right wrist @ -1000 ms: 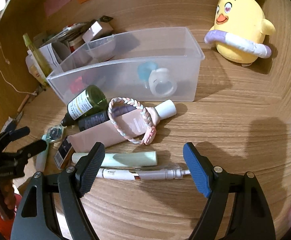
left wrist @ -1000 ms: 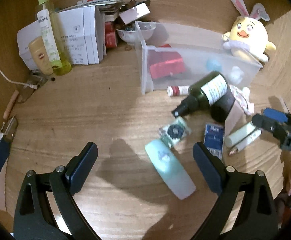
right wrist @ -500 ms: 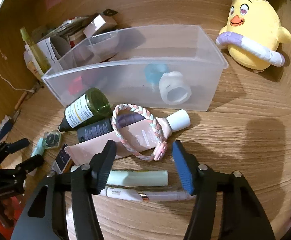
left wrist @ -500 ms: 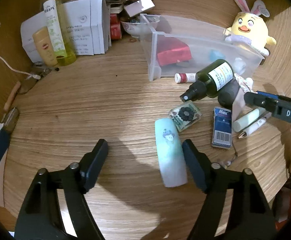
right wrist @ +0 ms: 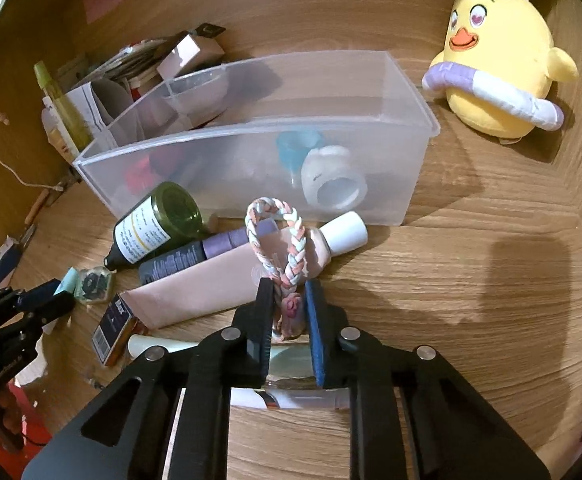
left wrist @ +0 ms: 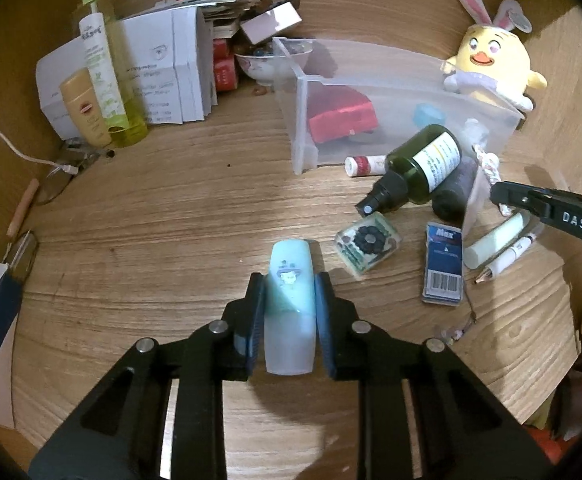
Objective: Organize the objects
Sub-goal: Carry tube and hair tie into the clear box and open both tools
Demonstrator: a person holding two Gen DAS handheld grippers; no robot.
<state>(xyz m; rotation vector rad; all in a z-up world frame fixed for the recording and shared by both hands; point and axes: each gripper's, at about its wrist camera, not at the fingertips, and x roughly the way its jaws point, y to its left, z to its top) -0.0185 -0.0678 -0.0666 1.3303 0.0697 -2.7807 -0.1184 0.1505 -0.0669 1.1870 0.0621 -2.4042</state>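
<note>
In the left wrist view the left gripper [left wrist: 289, 300] has its fingers [left wrist: 255, 312] pressed against both sides of a pale blue tube [left wrist: 290, 304] that lies flat on the wooden worktop [left wrist: 151, 220], near the middle; open wood stretches to the left and far side of it, up to a cluster at the far left where a tall yellow-green spray bottle [left wrist: 103, 72] and a small tan bottle [left wrist: 83, 108] stand before white folded boxes [left wrist: 163, 76]. To the right the way is crowded: a small clear case with a dark flower [left wrist: 369, 242] lies just beside the tube, then a blue box marked "Max" [left wrist: 443, 264], a pale green stick [left wrist: 495, 240] and a white pen [left wrist: 505, 258]. Farther off a dark green spray bottle [left wrist: 419, 168] lies on its side against the clear plastic bin [left wrist: 303, 120], which holds a red packet [left wrist: 341, 118]. A yellow chick plush [left wrist: 491, 64] sits at the far right. The right gripper [left wrist: 507, 194], lettered "DAS", reaches in from the right edge. In the right wrist view the right gripper [right wrist: 289, 312] has its fingers [right wrist: 315, 320] closed on the near end of a braided pastel hair tie [right wrist: 279, 240], which drapes over a pink tube with a white cap [right wrist: 227, 280] lying close before the clear plastic bin [right wrist: 411, 184]; a clear tape roll [right wrist: 333, 180] and a blue item [right wrist: 295, 148] sit inside. Bare wood opens to the right of the fingers, toward the chick plush [right wrist: 499, 68]. The green bottle's label text is too small to read.
</note>
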